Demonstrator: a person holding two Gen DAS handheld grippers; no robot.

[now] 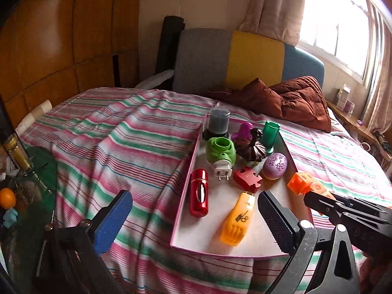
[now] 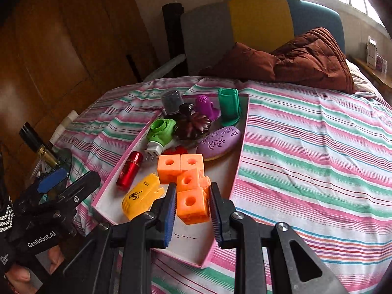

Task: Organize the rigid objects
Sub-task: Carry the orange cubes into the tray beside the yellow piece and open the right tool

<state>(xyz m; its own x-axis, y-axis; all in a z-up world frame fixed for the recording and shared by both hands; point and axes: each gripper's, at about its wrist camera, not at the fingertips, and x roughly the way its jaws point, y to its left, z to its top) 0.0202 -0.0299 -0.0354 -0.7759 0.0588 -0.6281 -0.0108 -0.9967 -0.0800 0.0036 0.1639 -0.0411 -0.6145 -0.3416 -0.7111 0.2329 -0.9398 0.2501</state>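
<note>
Orange block cluster (image 2: 189,183) clamped in right claw (image 2: 193,204), seemingly above pink tray (image 2: 238,152), left claw (image 1: 193,218) gaping empty

Striped bedsheet (image 2: 318,147): woven cloth, matt, creased. Tray (image 1: 186,186): card/paperboard, matt white inside, pink edge. Red canister (image 1: 199,192): glossy, metallic-looking. Orange linked cubes (image 2: 188,183): smooth plastic, semi-gloss. Yellow bottle (image 1: 236,220): translucent plastic, ribbed. Dark flower piece (image 2: 192,125): glossy plastic. Wardrobe (image 1: 61,36): polished wood veneer. Brown quilt (image 2: 306,58): stitched fabric, matt. Gripper pads (image 2: 170,210): textured blue rubber.
</note>
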